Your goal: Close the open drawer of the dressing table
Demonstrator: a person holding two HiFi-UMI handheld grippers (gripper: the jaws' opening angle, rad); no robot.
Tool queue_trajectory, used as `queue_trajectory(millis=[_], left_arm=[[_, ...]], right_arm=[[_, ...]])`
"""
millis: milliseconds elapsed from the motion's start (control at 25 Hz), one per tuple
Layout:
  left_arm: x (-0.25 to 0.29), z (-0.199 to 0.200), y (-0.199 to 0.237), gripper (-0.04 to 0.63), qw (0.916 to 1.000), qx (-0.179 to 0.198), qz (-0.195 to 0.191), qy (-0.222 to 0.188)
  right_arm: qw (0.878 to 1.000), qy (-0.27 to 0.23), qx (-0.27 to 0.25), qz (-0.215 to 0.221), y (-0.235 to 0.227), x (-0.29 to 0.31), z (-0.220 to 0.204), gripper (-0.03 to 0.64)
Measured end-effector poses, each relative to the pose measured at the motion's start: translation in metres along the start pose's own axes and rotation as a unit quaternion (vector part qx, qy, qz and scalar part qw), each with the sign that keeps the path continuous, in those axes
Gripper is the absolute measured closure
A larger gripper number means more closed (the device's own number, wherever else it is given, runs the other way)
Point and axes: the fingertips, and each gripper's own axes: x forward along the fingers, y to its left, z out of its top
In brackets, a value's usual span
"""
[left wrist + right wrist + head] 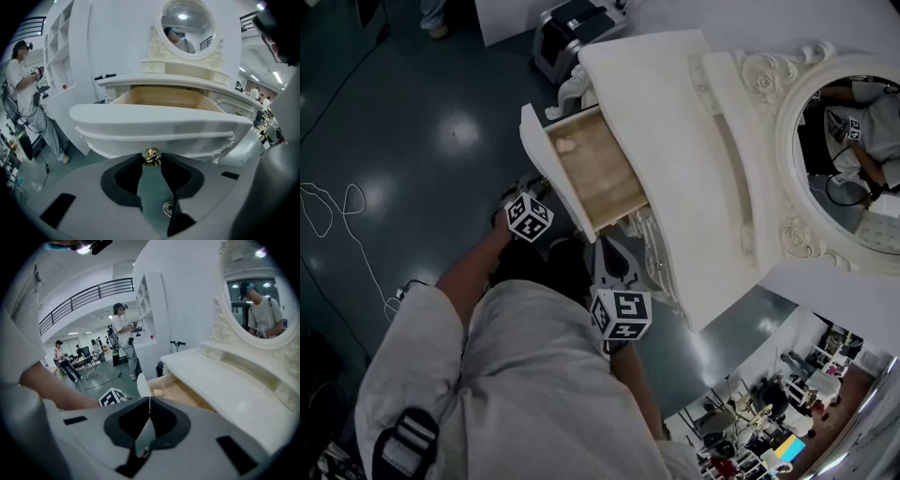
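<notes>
The white dressing table (pixel 675 141) has one drawer (pixel 592 178) pulled out, its bare wooden inside showing. In the left gripper view the curved white drawer front (pixel 159 124) fills the middle, with a small brass knob (pixel 151 156) under it. My left gripper (pixel 151 160) has its two dark pads closed on that knob from either side. In the head view the left gripper (pixel 542 204) sits at the drawer's front. My right gripper (pixel 149 401) hangs beside the drawer (pixel 173 392), shut with nothing between its pads; the head view shows the right gripper (pixel 615 248) under the table edge.
An oval mirror (pixel 853 159) in a carved frame stands on the tabletop. A dark case (pixel 572 28) sits on the floor beyond the table. White cable (pixel 337 220) loops on the grey floor at the left. People stand by shelves (pixel 123 338) in the background.
</notes>
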Motion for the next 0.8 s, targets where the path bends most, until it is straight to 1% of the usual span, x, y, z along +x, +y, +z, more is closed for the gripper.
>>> queue_trajectory(millis=[800], left_arm=[[0.013, 0.016, -0.005, 0.465, 0.9999, 0.01, -0.004, 0.004]], right_arm=[[1.0, -0.005, 0.003, -0.006, -0.024, 0.003, 0.009, 0.601]])
